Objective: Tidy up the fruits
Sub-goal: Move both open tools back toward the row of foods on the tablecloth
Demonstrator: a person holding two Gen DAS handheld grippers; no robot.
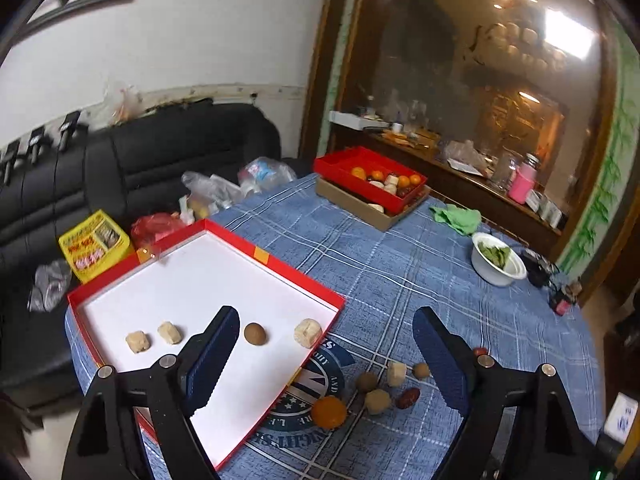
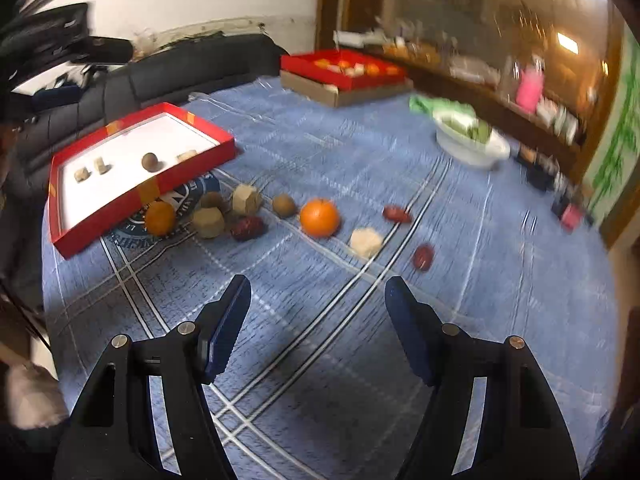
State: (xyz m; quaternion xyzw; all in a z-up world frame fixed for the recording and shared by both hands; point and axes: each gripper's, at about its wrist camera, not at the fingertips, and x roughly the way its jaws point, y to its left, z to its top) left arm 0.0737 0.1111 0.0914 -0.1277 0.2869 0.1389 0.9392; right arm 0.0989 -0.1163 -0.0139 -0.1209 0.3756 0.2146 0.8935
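Note:
A red tray with a white floor (image 1: pixel 192 280) (image 2: pixel 120 200) lies at the table's left. It holds three pale cubes (image 1: pixel 308 333) and a brown round fruit (image 1: pixel 255 333) (image 2: pixel 151 161). My left gripper (image 1: pixel 326 316) hangs open above the tray's near right corner, nothing between its fingers. On the blue checked cloth beside the tray lie loose fruits: an orange (image 2: pixel 319 218), a smaller orange (image 1: pixel 329 412) (image 2: pixel 160 218), red dates (image 2: pixel 248 228), brown round fruits (image 2: pixel 285 205) and pale cubes (image 2: pixel 366 242). My right gripper (image 2: pixel 318 292) stands open over bare cloth, short of the fruits.
A second red tray (image 1: pixel 340 164) (image 2: pixel 296 62) with fruit sits on a cardboard box at the table's far end. A white bowl of greens (image 1: pixel 498 262) (image 2: pixel 472 142) and a green cloth (image 1: pixel 458 216) lie at the right. A black sofa (image 1: pixel 140 168) with bags stands behind the left edge.

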